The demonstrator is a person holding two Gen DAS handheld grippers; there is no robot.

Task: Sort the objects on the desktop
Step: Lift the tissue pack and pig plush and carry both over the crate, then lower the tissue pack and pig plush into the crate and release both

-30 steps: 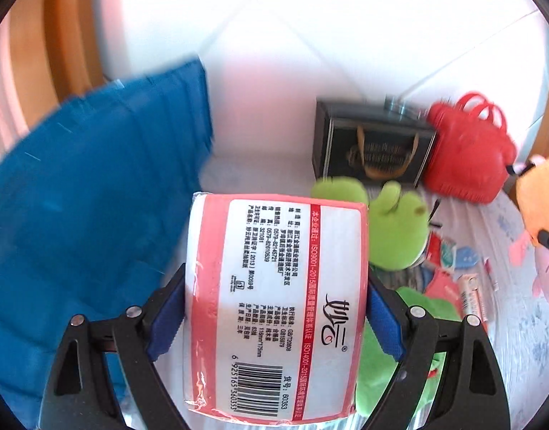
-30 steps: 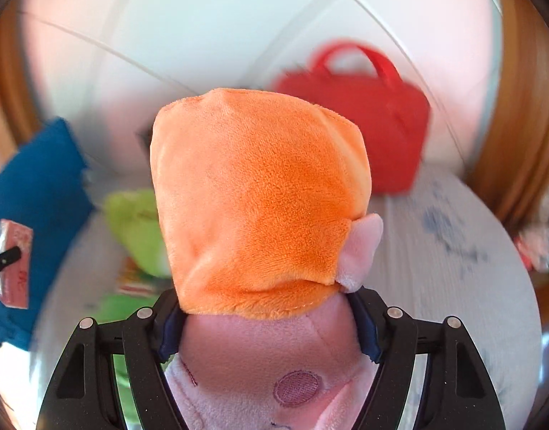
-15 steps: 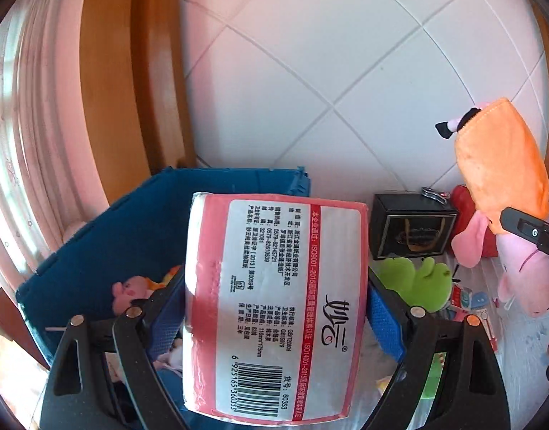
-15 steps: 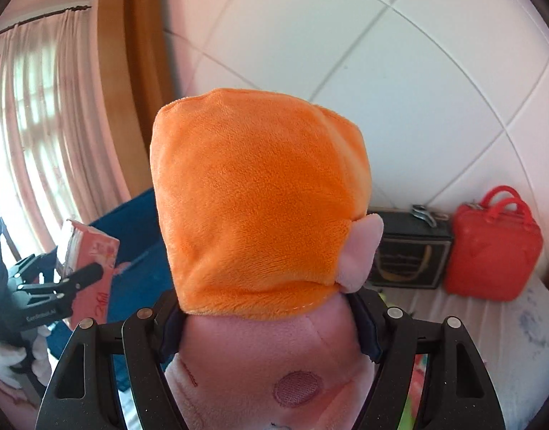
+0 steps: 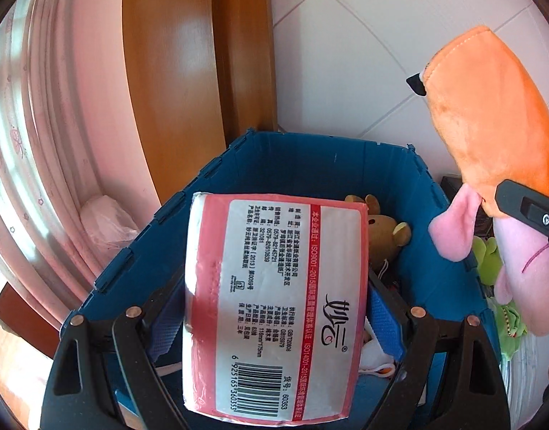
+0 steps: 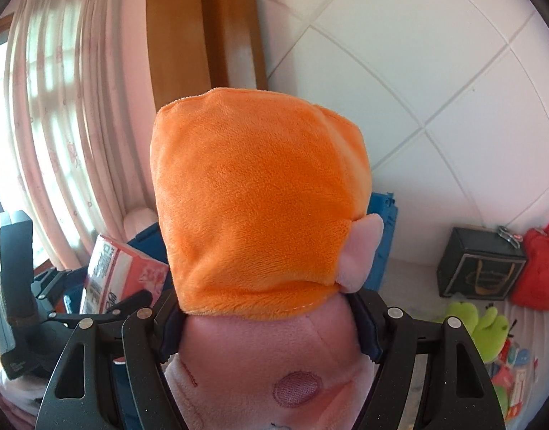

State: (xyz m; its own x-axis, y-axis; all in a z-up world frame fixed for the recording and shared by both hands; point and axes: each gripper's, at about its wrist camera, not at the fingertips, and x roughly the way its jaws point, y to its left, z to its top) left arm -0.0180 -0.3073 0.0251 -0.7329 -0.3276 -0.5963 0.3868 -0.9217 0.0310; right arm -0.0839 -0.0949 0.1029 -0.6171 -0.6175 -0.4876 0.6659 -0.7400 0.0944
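My left gripper (image 5: pixel 274 308) is shut on a pink and white tissue pack (image 5: pixel 274 304) and holds it above the open blue bin (image 5: pixel 310 157). The bin holds a brown plush bear (image 5: pixel 382 233) and other toys. My right gripper (image 6: pixel 267 326) is shut on a pink plush pig in an orange dress (image 6: pixel 260 215), held in the air. In the left wrist view the pig (image 5: pixel 489 125) hangs at the bin's right side. In the right wrist view the tissue pack (image 6: pixel 113 272) and left gripper show at the lower left.
A black box (image 6: pixel 478 268), a red handbag (image 6: pixel 536 272), a green plush frog (image 6: pixel 478 326) and small packets lie on the table to the right. White tiled wall behind. A wooden frame (image 5: pixel 188 71) and pink curtain (image 5: pixel 41 143) stand at the left.
Both grippers swung left and up with their loads. The left gripper now has the tissue pack over the bin's opening. The pig has come closer to the bin.
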